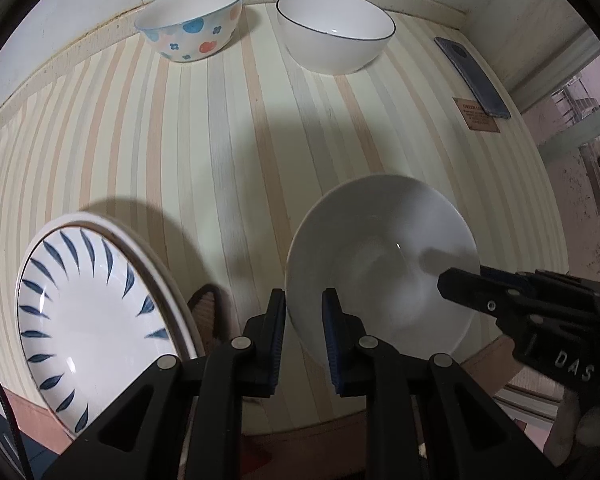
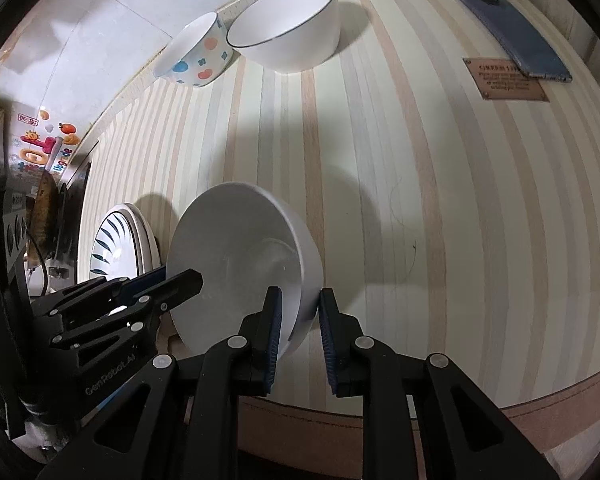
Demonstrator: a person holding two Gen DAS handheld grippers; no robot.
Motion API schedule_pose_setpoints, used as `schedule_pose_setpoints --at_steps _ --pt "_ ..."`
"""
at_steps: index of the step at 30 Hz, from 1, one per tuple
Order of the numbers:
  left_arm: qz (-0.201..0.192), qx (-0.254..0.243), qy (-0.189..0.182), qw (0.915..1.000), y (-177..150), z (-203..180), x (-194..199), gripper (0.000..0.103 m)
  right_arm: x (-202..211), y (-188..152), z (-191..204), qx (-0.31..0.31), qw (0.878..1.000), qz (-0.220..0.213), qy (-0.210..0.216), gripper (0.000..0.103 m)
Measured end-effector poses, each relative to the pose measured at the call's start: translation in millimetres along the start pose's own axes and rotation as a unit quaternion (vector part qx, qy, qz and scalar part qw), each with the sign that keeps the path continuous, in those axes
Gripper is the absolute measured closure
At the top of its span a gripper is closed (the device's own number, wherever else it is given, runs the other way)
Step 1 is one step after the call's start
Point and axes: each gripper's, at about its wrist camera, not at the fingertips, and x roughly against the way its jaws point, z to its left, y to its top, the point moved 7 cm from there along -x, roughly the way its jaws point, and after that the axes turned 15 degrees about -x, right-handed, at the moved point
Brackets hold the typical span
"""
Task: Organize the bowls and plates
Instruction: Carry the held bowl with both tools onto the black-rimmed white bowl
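At the back of the striped table (image 1: 228,128) sit a flower-dotted bowl (image 1: 192,24) and a white bowl with a dark rim (image 1: 336,32), side by side; a blue phone (image 1: 472,76) lies off to the right, overlapping a small brown label (image 1: 476,116) whose print is too small to read. A leaf-patterned plate (image 1: 88,320) rests on another plate just left of the plain white bowl (image 1: 380,256). Both tongs are clamped on this bowl's rim, one pad inside and one outside: the left gripper (image 1: 303,320) on its left edge, the right gripper (image 2: 300,320) on its right edge. "DAS" shows on the right gripper, "GenRobot.AI" on the left.
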Motion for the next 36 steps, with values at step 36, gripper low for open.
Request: schedule_pose_setpoints --at_steps 36 --pt "-0.041 0.079 -0.039 0.9953 196 75 -39 0.086 -27 217 29 -0.069 0.995 -0.058 0.052 0.082"
